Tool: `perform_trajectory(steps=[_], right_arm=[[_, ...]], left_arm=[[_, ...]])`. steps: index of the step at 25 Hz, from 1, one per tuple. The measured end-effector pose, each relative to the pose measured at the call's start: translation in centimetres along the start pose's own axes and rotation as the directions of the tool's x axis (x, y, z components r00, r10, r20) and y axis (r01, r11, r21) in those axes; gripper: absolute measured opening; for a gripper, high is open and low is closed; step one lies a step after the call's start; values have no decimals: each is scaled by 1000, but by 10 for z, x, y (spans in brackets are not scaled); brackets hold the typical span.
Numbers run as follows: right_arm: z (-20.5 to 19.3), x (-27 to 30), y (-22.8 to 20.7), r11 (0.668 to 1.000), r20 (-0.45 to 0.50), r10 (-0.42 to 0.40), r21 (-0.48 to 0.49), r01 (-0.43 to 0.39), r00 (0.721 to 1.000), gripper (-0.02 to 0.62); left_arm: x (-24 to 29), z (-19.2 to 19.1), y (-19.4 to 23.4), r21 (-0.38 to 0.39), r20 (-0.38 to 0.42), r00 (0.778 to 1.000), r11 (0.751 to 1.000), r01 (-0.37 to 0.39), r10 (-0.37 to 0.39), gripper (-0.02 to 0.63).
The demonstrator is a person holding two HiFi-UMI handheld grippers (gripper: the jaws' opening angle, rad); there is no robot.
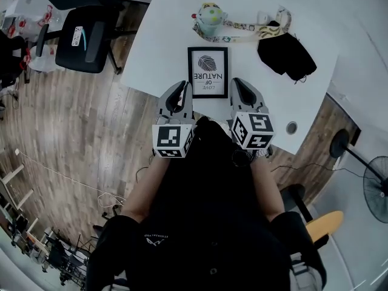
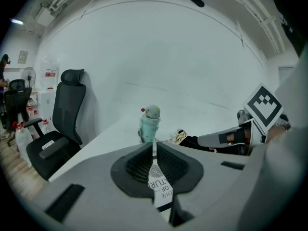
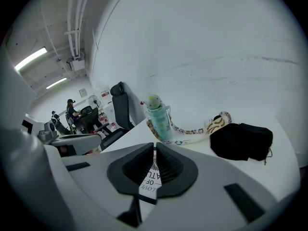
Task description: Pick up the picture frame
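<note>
Picture frame (image 1: 208, 71) lies flat on the white worktop (image 1: 163, 29), left gripper (image 1: 182, 90) and right gripper (image 1: 241, 88) flanking its near corners, jaws all but closed on nothing, seemingly lined up for a two-sided lift.

Bright even ceiling light; soft shadows; strong fisheye warp, dark vignetted corners.

Counter (image 1: 163, 35): white, rectangular.
Near middle: picture frame (image 1: 208, 72), black-edged, lying flat.
Far edge: pale green bottle (image 1: 210, 18), upright, with patterned strap (image 1: 254, 30).
Right: black pouch (image 1: 286, 56), crumpled.
</note>
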State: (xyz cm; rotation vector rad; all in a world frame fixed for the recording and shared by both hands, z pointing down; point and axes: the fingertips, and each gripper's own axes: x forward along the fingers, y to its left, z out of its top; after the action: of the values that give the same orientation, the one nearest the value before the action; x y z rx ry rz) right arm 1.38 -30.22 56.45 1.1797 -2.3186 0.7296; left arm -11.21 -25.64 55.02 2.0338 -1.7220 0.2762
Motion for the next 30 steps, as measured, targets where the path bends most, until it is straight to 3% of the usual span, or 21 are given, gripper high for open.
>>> perform_trajectory(steps=[5,14,20,27,30], right_arm=[[-19,23,-14,1000,-93,-11,7,12,996,54],[-55,53,-26,997,-216,-14,75,31,976,97],[-81,74,-33,994,-315,-12,101,46,949,101],[-103,88,-45,990,-376,-54,97,98,925,101],[-113,93,-50,988,-403,-62,105,113,913,101]], left_arm=[[25,-35,13,-61,-134,991,998,-10,2,9],[55,-72,25,-71,-265,964,997,-39,19,77],[76,-112,33,-60,-371,928,996,-66,39,77],[90,-128,36,-61,-438,898,995,-72,38,77],[95,-139,40,-87,-482,875,992,-93,39,83]])
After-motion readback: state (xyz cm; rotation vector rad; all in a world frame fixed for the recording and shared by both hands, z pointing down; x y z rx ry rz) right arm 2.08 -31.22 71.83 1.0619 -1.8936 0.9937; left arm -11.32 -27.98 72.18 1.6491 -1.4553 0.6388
